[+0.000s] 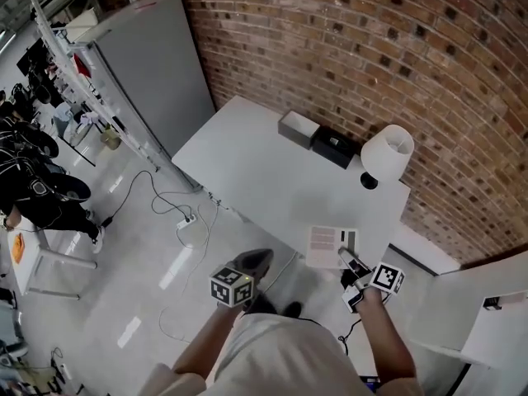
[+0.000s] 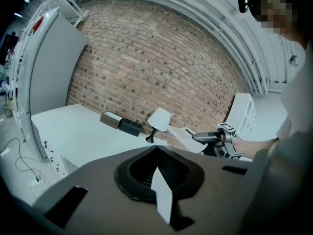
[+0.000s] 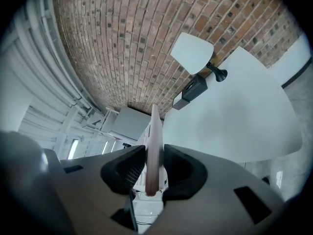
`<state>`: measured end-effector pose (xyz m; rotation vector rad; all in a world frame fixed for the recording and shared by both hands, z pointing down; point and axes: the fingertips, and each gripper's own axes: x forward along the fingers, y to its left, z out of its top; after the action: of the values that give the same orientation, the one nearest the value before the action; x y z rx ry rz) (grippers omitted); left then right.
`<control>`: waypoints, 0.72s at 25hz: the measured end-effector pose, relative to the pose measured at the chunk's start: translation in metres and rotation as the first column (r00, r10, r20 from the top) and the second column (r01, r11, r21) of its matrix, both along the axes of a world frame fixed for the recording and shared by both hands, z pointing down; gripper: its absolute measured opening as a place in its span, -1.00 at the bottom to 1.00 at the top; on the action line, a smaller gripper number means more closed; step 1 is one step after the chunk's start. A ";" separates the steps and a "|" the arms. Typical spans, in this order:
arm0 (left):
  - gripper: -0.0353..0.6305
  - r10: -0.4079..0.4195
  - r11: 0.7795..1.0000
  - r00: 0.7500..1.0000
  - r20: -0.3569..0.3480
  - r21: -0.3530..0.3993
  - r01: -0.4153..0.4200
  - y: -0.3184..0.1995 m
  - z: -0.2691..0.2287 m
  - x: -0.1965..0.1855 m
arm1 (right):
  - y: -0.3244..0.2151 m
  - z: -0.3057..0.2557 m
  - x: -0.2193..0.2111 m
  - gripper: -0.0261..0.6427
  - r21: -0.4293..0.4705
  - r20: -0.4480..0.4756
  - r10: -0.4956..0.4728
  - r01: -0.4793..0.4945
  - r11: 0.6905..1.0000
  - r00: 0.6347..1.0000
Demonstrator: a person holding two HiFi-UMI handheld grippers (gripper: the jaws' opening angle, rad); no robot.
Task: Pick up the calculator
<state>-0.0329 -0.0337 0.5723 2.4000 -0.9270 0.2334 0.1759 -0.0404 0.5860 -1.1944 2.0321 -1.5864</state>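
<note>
The lamp (image 1: 388, 153) stands right of a box (image 1: 334, 147) on the table (image 1: 247, 172).

A white table (image 1: 247, 167) carries three things. A grey box (image 1: 298, 128), a black box (image 1: 334, 147) and a lamp (image 1: 386, 155) stand along its wall-side edge.

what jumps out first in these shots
The white calculator stands out first, clamped in the right gripper at the near edge of the table. Next is the curving brick wall, with a white lamp in front of it at the table's far side, beside a black box and a grey box.
</note>
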 end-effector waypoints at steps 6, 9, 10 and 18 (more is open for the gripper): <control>-0.86 0.021 1.000 1.000 -0.013 0.010 -0.021 0.003 -0.005 -0.022 | -0.001 -0.023 -0.019 -0.53 0.076 0.029 0.020 -0.022 0.997 0.999; -0.86 0.043 0.999 0.999 -0.017 0.013 -0.042 0.001 -0.012 -0.034 | -0.002 -0.031 -0.026 -0.53 0.097 0.028 0.042 -0.045 0.994 0.999; -0.86 0.050 0.999 0.999 -0.017 0.018 -0.049 -0.001 -0.015 -0.037 | -0.003 -0.032 -0.028 -0.53 0.091 0.026 0.055 -0.057 0.994 0.998; -0.86 0.070 0.996 0.997 -0.034 0.059 -0.068 -0.025 -0.033 -0.061 | -0.014 -0.041 -0.045 -0.53 0.092 -0.009 0.103 -0.102 0.990 0.995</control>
<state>-0.0940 -0.0582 0.5393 2.4837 -0.8461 0.1911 0.1305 -0.0544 0.5451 -1.2580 1.9949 -1.4253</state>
